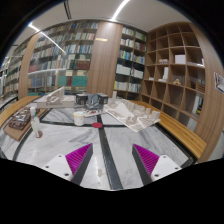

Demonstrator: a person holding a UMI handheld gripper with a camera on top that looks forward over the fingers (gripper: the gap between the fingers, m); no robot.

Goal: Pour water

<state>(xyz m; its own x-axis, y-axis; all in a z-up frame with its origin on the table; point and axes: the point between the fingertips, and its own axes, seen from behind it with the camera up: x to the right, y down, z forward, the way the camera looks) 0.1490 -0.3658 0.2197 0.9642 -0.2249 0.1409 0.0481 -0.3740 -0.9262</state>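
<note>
Open tongs (113, 160), distant cup (79, 118)

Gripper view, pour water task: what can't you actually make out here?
- The small vessels on the table, beyond the claw: too small to tell cup from bottle, or whether any hold water.
- The dark object farther back: too small to identify.
- The tray at the table's side: contents unclear.
- The shelves: items too small to name.
- The claw is open and holds nothing; its body is out of view.
</note>
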